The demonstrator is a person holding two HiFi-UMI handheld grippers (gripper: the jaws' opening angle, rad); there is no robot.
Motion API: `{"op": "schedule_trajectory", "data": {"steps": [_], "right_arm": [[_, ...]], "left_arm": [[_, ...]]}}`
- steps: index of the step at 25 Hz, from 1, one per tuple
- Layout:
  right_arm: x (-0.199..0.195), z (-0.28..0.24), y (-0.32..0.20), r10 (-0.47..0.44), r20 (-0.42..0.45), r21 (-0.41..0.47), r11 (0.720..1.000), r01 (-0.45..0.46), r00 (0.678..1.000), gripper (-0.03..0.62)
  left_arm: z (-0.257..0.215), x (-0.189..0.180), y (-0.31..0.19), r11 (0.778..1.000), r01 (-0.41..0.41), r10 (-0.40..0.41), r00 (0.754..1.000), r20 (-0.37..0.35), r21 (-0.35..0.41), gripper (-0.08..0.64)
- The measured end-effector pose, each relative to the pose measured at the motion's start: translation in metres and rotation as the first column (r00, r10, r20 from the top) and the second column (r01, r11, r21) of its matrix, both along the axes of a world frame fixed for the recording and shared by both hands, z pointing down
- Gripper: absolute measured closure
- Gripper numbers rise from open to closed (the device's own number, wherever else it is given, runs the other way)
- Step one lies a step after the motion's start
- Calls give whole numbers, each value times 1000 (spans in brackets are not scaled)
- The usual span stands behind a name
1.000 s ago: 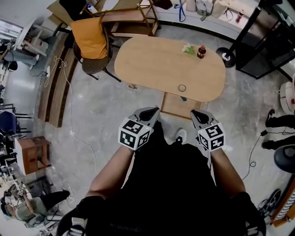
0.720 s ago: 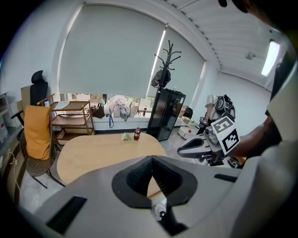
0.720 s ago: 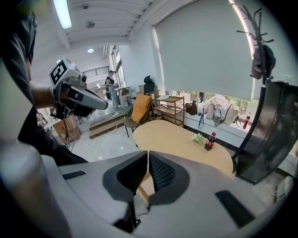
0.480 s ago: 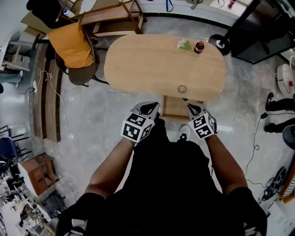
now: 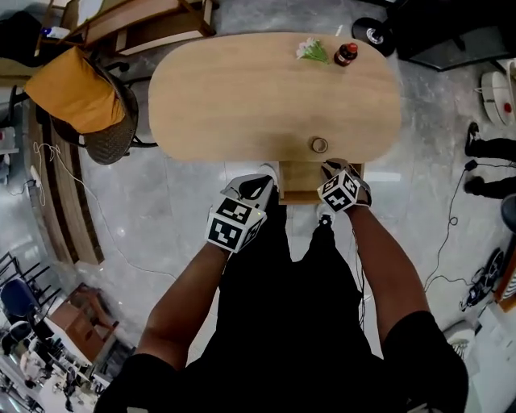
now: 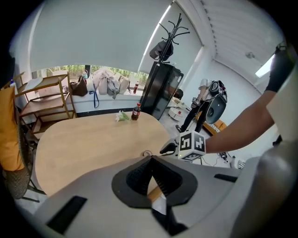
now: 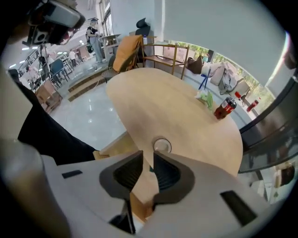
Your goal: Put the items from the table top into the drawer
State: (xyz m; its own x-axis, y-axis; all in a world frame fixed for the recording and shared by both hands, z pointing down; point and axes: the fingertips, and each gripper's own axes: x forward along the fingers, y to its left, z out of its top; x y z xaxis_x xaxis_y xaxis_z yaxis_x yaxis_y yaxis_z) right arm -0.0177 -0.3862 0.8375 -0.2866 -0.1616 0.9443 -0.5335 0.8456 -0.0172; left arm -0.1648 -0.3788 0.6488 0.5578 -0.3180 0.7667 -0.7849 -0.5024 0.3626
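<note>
On the oval wooden table (image 5: 242, 97) a dark bottle with a red cap (image 5: 345, 54) stands at the far edge, beside a green and white bundle (image 5: 309, 50). A small tape ring (image 5: 320, 145) lies near the near edge. Under that edge sits a wooden drawer (image 5: 300, 181). My right gripper (image 5: 332, 165) hovers at the table edge just this side of the ring (image 7: 162, 145). Its jaws stand a narrow gap apart, and nothing shows gripped between them. My left gripper (image 5: 256, 185) hangs short of the table, left of the drawer, with its fingertips (image 6: 150, 159) touching and empty.
A chair draped in orange cloth (image 5: 76, 93) stands left of the table, with a wooden shelf (image 5: 137, 20) behind it. A black stand base (image 5: 372, 34) sits past the far right end. Cables (image 5: 451, 234) trail over the floor at the right, near someone's shoes (image 5: 484, 149).
The person has stepped up to the table. Both grippers have moved forward, the right one from waist height to the table edge above the drawer.
</note>
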Motion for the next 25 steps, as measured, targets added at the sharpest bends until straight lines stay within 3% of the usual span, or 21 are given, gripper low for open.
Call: {"op": "schedule_trajectory", "data": {"steps": [4, 9, 19, 25], "right_arm": [[-1, 44, -5, -38, -78, -31, 999, 35, 996, 529], [-13, 86, -21, -98, -128, -39, 995, 94, 987, 529], [-11, 123, -24, -146, -221, -71, 988, 134, 964, 545], [-10, 100, -34, -152, -188, -25, 988, 150, 970, 560]], "left_arm": [[27, -6, 3, 997, -43, 44, 999, 4, -71, 560], [49, -2, -1, 987, -134, 134, 991, 2, -94, 560], [60, -8, -5, 987, -92, 91, 996, -11, -131, 560], [49, -2, -5, 994, -47, 48, 999, 8, -98, 560]]}}
